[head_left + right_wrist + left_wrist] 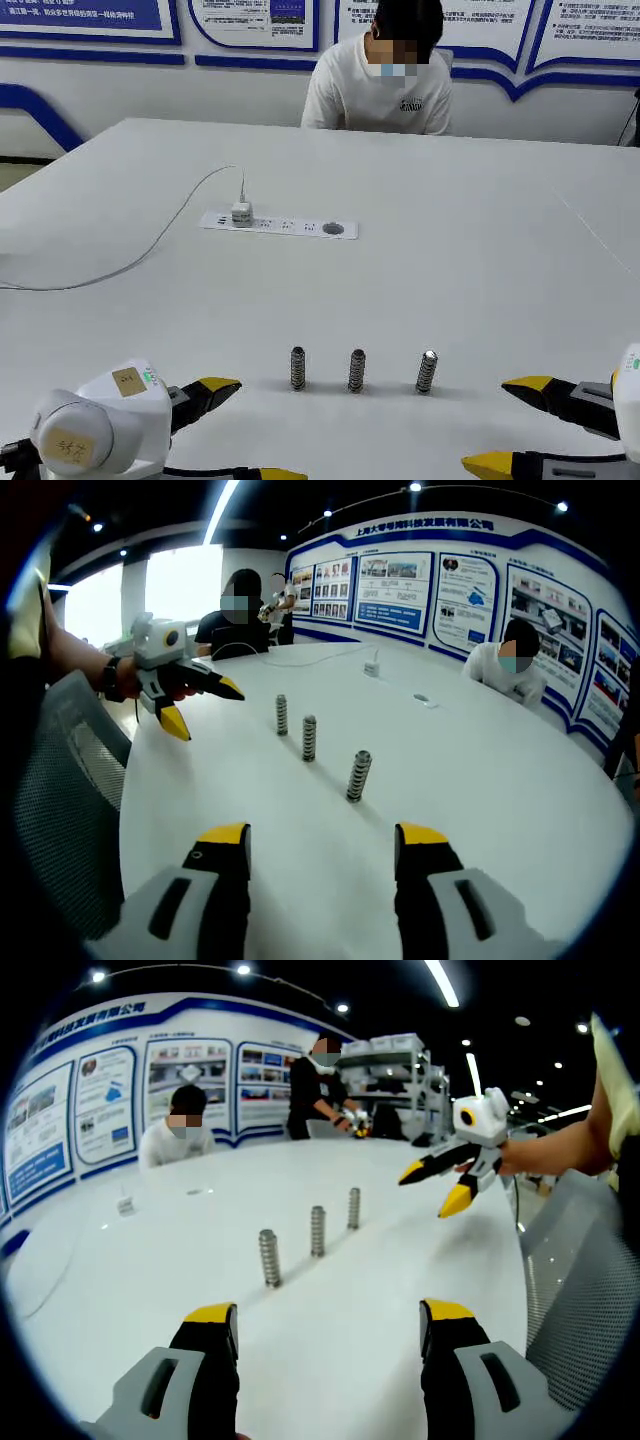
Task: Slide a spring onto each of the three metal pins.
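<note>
Three pins (430, 357) stand in a row on the white table (480, 280), each apparently already carrying its spring (297, 368). The left gripper (265, 430) and right gripper (487, 423) flank the row, jaws wide, holding nothing. We judge sliding done; next we need only check seating.

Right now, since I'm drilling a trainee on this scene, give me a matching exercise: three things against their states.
Things:
1 three coiled metal springs
2 flat white power strip
3 left yellow-tipped black gripper

States:
a jaws open, empty
b upright in a row
c lying flat, small white plug in it

Pairs: 1-b, 2-c, 3-a.
</note>
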{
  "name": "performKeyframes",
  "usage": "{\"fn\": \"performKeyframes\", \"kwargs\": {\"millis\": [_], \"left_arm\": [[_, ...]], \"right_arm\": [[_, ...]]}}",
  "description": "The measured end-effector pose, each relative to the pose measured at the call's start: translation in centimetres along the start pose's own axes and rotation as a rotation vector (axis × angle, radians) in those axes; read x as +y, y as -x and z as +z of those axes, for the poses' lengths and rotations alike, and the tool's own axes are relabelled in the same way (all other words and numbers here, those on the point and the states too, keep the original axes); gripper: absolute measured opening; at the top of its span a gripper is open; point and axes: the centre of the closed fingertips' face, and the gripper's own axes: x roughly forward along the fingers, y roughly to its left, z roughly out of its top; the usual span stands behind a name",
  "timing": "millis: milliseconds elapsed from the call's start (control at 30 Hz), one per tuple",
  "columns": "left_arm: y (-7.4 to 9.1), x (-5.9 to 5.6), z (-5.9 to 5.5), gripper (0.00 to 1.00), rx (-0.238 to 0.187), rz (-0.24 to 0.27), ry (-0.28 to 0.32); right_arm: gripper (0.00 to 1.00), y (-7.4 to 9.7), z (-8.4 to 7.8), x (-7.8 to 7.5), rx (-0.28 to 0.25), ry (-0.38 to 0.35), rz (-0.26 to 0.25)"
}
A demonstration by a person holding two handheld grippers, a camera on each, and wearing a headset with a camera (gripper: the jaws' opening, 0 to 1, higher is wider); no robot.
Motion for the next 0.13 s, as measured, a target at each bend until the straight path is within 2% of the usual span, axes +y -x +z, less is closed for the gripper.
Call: {"fn": "performKeyframes", "kwargs": {"millis": [133], "left_arm": [[0.01,0.00,0.02,0.75,-0.001,-0.002,0.000]], "right_arm": [[0.59,0.06,0.04,0.04,0.001,-0.001,-0.002]]}}
